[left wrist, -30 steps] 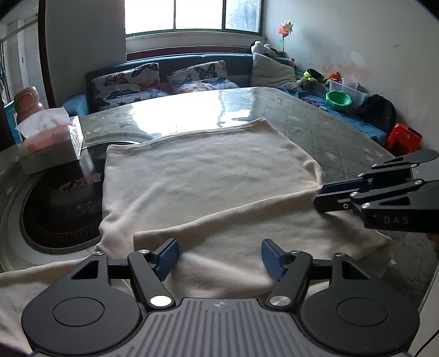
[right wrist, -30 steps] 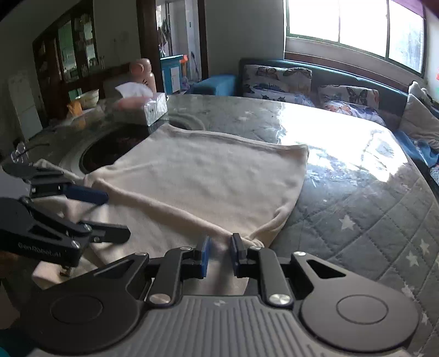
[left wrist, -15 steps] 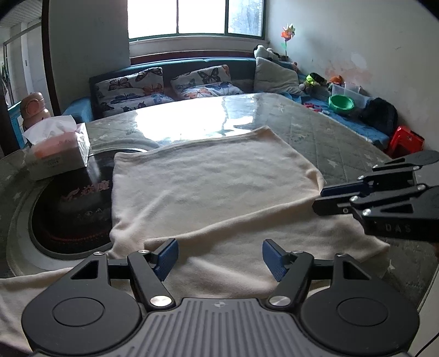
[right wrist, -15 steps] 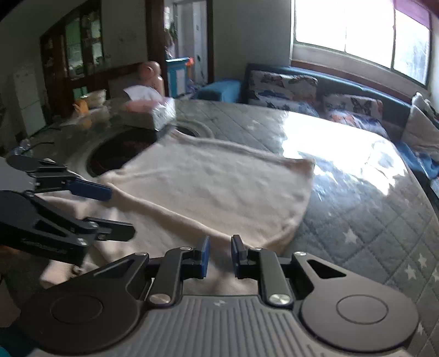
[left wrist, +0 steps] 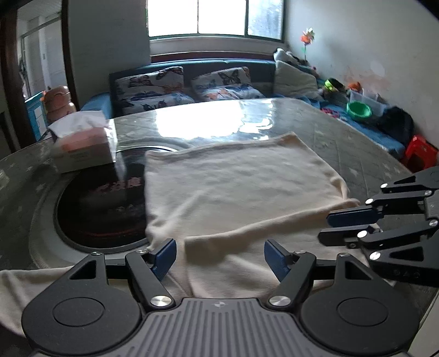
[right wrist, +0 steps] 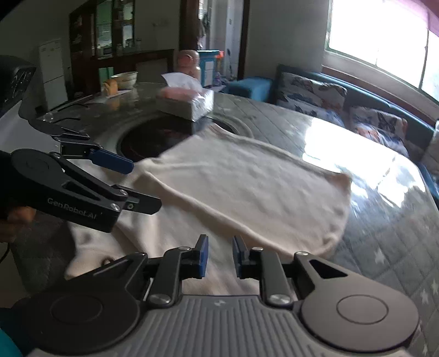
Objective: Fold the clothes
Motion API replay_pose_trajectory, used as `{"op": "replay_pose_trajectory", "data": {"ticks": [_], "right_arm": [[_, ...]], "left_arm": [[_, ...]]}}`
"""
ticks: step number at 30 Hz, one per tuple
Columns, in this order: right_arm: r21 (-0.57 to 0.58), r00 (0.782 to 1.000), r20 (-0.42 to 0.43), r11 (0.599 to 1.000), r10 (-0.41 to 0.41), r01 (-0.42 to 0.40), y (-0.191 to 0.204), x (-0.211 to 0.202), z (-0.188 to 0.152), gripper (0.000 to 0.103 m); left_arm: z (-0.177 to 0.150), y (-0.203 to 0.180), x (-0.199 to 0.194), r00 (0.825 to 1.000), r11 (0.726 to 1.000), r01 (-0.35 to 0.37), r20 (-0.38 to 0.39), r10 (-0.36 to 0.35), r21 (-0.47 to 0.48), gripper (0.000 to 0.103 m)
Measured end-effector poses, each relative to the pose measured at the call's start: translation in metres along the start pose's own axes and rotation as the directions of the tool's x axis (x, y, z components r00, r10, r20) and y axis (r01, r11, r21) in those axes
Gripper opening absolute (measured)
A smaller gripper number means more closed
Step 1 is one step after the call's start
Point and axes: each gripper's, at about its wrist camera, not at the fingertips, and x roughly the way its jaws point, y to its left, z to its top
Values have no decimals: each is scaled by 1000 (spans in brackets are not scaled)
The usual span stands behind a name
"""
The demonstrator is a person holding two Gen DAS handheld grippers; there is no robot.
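Round table [left wrist: 343, 142] with a dark centre inset; cream garment [left wrist: 233, 186] lies spread flat on it, near edge folded over. Left gripper [left wrist: 219, 254] wide open above the fold, holding nothing. Right gripper [right wrist: 218, 256] jaws slightly apart, empty; tissue box [left wrist: 82, 145] behind.

- Left wrist cam: low over the near tabletop [left wrist: 356, 142] edge, looks along its fingers [left wrist: 164, 256] toward window [left wrist: 214, 16] and sofa.
- Right wrist cam: same height, angled left toward cabinets [right wrist: 115, 35].
- Shared: cream garment [left wrist: 238, 186] [right wrist: 247, 186], tissue box [left wrist: 82, 145] [right wrist: 189, 101], each other's gripper.
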Motion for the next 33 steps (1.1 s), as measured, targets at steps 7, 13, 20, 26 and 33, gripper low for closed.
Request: {"op": "replay_pose_trajectory", "data": {"ticks": [7, 13, 20, 26, 33], "right_arm": [[-31, 995, 29, 995, 96, -96, 8, 4, 46, 19], [-143, 974, -18, 964, 225, -225, 27, 19, 99, 19], [-279, 900, -123, 856, 418, -436, 101, 65, 139, 19], [-380, 827, -247, 734, 506, -563, 168, 94, 148, 19], [-451, 771, -352, 626, 530, -636, 233, 123, 151, 22]], "left_arm": [[-15, 7, -4, 1000, 999, -13, -19, 12, -31, 75], [-31, 17, -25, 998, 997, -60, -2, 60, -55, 79], [-52, 28, -44, 995, 992, -98, -21, 97, -85, 79], [-75, 24, -59, 995, 993, -95, -33, 93, -73, 81], [-103, 26, -79, 993, 991, -108, -49, 105, -76, 86]]}}
